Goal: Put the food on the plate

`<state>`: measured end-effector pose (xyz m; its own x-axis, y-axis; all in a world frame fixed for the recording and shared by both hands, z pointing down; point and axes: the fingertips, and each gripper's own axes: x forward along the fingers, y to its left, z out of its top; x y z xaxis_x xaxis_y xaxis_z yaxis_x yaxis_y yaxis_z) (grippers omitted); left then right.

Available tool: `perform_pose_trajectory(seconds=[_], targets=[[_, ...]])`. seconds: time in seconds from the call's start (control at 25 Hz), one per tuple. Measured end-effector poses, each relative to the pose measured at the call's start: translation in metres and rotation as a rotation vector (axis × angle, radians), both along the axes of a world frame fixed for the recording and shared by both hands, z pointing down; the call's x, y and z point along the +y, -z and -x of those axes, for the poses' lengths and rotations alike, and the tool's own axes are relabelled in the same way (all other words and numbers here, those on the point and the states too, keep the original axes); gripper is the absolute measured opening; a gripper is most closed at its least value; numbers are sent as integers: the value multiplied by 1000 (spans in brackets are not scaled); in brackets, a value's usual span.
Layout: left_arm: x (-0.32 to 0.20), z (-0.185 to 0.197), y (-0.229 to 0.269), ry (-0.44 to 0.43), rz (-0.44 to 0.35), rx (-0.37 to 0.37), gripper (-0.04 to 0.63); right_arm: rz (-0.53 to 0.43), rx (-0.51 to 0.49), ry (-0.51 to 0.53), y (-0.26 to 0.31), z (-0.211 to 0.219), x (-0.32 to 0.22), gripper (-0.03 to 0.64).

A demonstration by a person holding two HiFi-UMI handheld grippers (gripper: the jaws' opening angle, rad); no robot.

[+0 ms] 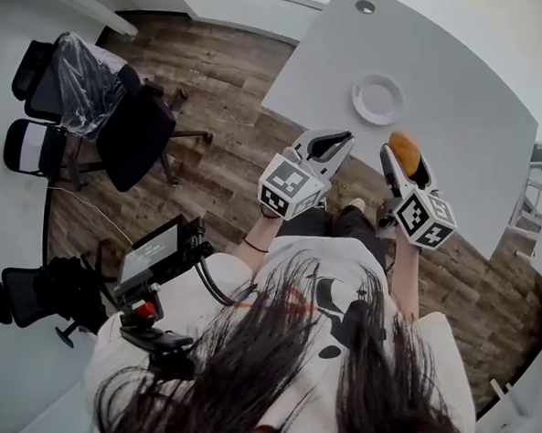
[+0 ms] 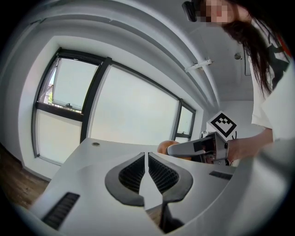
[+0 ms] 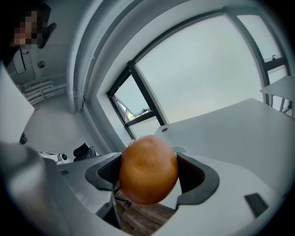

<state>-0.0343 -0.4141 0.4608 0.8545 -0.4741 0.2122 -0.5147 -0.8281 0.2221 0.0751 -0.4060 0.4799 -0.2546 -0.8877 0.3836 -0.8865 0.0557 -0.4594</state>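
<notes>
Two grippers at table (image 1: 460, 113) edge. R gripper (image 1: 403, 160) grasps round orange-brown food (image 3: 149, 168), held up, near plate (image 1: 378, 99) but apart. L gripper (image 2: 146, 159) clenched, jaws touching.

A grey table (image 1: 479, 114) lies from 12 to 3 o'clock, with a round grommet (image 1: 364, 6) at 12. At 9 to 10 o'clock, black office chairs (image 1: 134, 134) stand on the wooden floor (image 1: 234, 71). A small monitor (image 1: 150, 254) sits at 8.

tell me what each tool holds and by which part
Right tool clamps the round orange-brown food across its middle; left tool is shut and empty.
</notes>
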Motion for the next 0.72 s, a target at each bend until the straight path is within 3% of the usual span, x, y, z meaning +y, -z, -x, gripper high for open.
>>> perform_pose_trajectory(seconds=[0.32, 0.72], targets=[[-42, -16, -24, 5, 47, -16, 6, 12, 44, 9, -15, -26, -57, 371], [-71, -32, -22, 16, 33, -29, 6, 49, 143, 146, -48, -23, -111, 370]])
